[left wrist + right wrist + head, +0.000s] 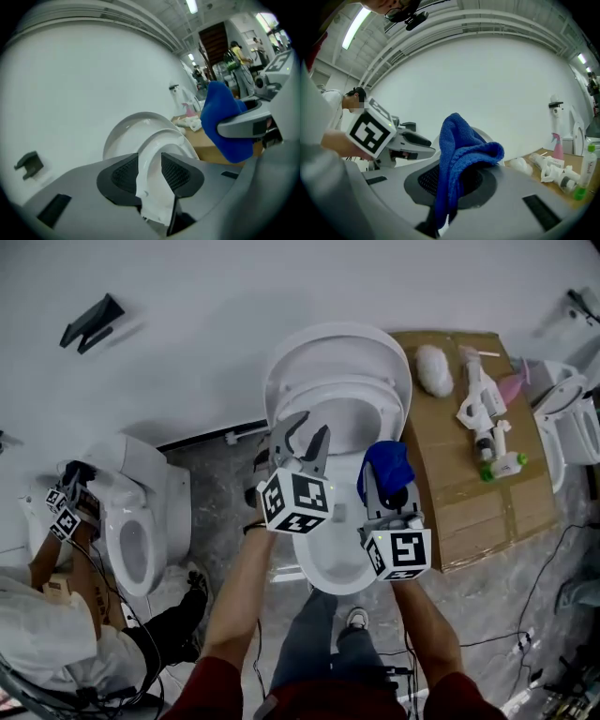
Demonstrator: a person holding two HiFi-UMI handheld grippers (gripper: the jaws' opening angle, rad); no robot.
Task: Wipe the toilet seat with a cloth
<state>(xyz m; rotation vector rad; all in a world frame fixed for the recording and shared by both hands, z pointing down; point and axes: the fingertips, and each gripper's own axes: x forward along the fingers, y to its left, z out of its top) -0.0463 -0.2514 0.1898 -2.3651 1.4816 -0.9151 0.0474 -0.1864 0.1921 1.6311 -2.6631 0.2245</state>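
A white toilet stands against the wall with its lid point(328, 345) and seat point(373, 390) both tipped up, and the bowl rim point(323, 576) is below my hands. My left gripper point(309, 432) hangs over the bowl, open. In the left gripper view the raised seat point(157, 140) shows in the gap of the left gripper point(150, 171), with the lid point(126, 129) behind it. My right gripper point(386, 474) is beside it on the right, shut on a blue cloth point(384, 463). The blue cloth point(459, 145) bunches up out of the right gripper point(452, 180) and hides the jaw tips. The same cloth point(225, 122) appears in the left gripper view.
A cardboard sheet point(469, 493) lies right of the toilet with a white bundle point(433, 369) and spray bottles point(487, 418). Another toilet point(136, 531) stands at the left, where another person point(47, 634) works. A third toilet point(567, 418) is at the far right. Cables trail over the floor.
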